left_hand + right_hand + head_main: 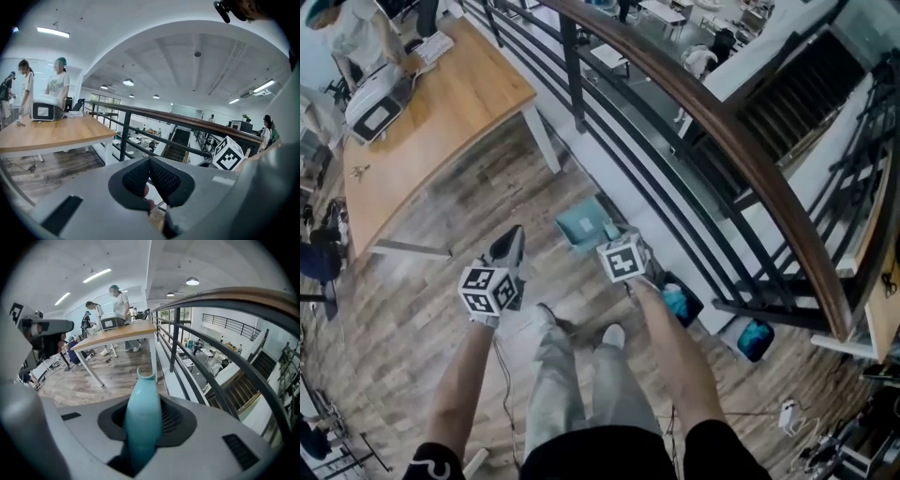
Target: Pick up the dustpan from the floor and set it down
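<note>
Right gripper view is showing the right gripper [146, 401] pinching the teal plastic dustpan [140, 432] by its handle. The pads are pressing on both sides, w/ the handle's long axis running straight along the jaws & its notched end poking out past the tips. Head view is placing the flat teal pan [583, 225] just beyond that gripper, over the grey-brown wood-plank floor [422, 319], near the floor edge under the black metal railing w/ brown wooden top rail [750, 159]. It's looking lifted, tho the gap to the floor isn't readable. So the right hand is the one carrying it. The left gripper [150, 160] is hovering just beside it on the left, jaws pressed together at the tips w/ nothing btw them. Set-down is probably calling for a plain lowering by the right hand till the pan is lying flat. The dustpan is looking smooth, rigid & light, one colour throughout.
</note>
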`<state>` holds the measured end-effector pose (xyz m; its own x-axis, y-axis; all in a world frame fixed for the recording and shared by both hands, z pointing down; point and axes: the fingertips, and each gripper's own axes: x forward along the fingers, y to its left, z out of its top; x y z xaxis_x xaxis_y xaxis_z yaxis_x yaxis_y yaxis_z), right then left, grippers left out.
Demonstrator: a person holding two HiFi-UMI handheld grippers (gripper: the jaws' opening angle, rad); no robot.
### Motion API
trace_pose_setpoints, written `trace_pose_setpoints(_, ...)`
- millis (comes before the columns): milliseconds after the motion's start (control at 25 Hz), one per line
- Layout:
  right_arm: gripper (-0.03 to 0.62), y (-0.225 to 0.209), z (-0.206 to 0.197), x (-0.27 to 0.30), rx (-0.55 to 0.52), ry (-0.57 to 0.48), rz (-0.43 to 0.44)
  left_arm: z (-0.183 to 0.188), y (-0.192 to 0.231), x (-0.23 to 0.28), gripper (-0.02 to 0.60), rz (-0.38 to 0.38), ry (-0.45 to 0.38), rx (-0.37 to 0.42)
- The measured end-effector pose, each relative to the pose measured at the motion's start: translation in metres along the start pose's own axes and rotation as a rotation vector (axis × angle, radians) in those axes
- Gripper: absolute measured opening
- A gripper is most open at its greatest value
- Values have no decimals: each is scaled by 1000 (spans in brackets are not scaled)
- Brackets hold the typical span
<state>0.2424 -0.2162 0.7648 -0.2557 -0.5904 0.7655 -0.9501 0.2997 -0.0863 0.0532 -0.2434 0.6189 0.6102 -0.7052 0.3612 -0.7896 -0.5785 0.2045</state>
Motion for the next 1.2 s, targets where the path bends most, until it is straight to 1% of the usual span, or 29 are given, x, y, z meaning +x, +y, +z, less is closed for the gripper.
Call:
trace_pose_setpoints(240,87,-6,30,-77,-16,-40,5,35,-33,-21,-3,-33,1,-18)
trace_pose_setpoints(440,87,-15,58,-151,-38,-89,-11,66,-61,-49,-3,-32,-33,-32)
trace_pose_setpoints(640,87,-14,79,-208,-64,-120,-6,91,-77,-83,-3,-18,-63,-42)
trace_pose_setpoints(760,87,-10,91,-239,-85,-149,0,102,-78,-104,-3,7,-82,-57)
trace_pose_setpoints(880,87,-5,102,-262,-84,-179,2,113,-70,-123,-3,30,-107,-74)
trace_pose_setpoints(1080,87,7,115,-290,-91,-211,21,132,-57,-150,-3,74,-149,-104)
trace_pose_setpoints(1200,87,12,124,-305,-97,-244,29,141,-57,-160,-3,81,-167,-114)
